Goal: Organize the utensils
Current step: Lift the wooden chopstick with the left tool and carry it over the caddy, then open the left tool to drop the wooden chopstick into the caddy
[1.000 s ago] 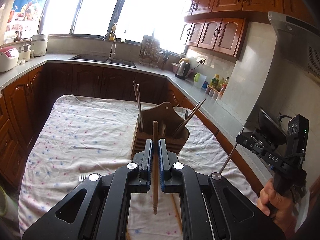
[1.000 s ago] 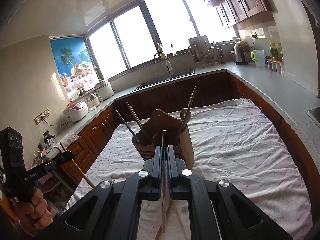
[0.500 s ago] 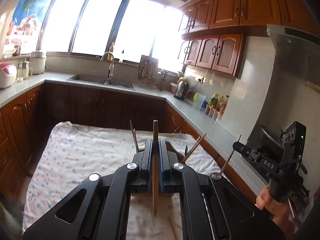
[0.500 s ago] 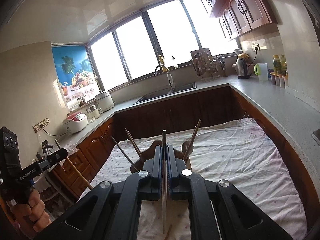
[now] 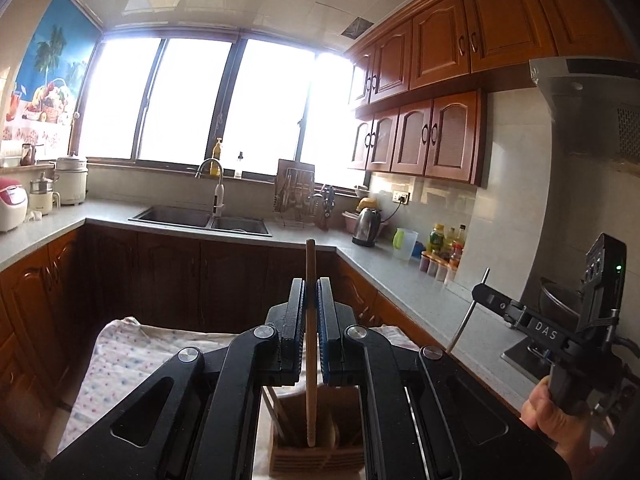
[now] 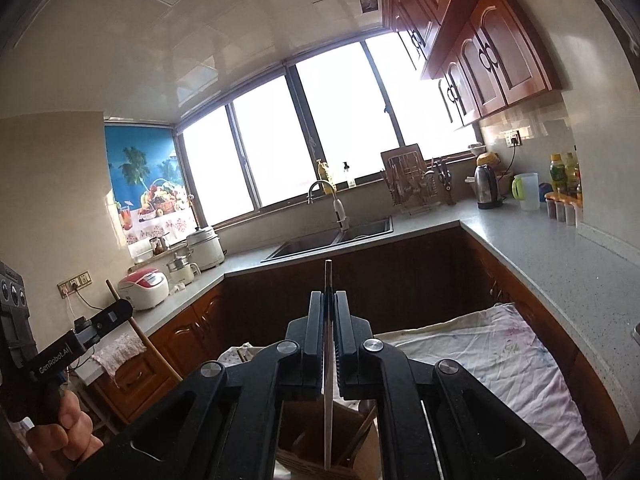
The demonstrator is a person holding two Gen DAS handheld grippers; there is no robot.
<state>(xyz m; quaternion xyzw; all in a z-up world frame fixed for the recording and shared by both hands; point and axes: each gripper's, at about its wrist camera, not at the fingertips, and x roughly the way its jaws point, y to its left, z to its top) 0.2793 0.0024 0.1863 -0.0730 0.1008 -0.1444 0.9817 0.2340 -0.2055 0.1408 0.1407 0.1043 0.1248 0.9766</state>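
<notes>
My left gripper (image 5: 311, 284) is shut on a wooden chopstick (image 5: 310, 320) held upright; its lower end hangs over the wooden utensil holder (image 5: 316, 462) directly below. My right gripper (image 6: 329, 296) is shut on a thin metal chopstick (image 6: 328, 400), also upright, its lower end over the same holder (image 6: 316, 456). Several chopsticks stand in the holder. The right gripper also shows at the right of the left wrist view (image 5: 486, 294), and the left gripper at the left of the right wrist view (image 6: 116, 314).
The holder stands on a table with a flowered cloth (image 5: 132, 356) (image 6: 500, 356). Grey countertops (image 6: 560, 256) run around the room, with a sink (image 5: 200, 216), a kettle (image 5: 366, 226), bottles (image 5: 444, 240) and rice cookers (image 6: 146, 288).
Both grippers have risen and tilted upward. The holder has dropped to the bottom of both views, with the chopsticks now above it.
</notes>
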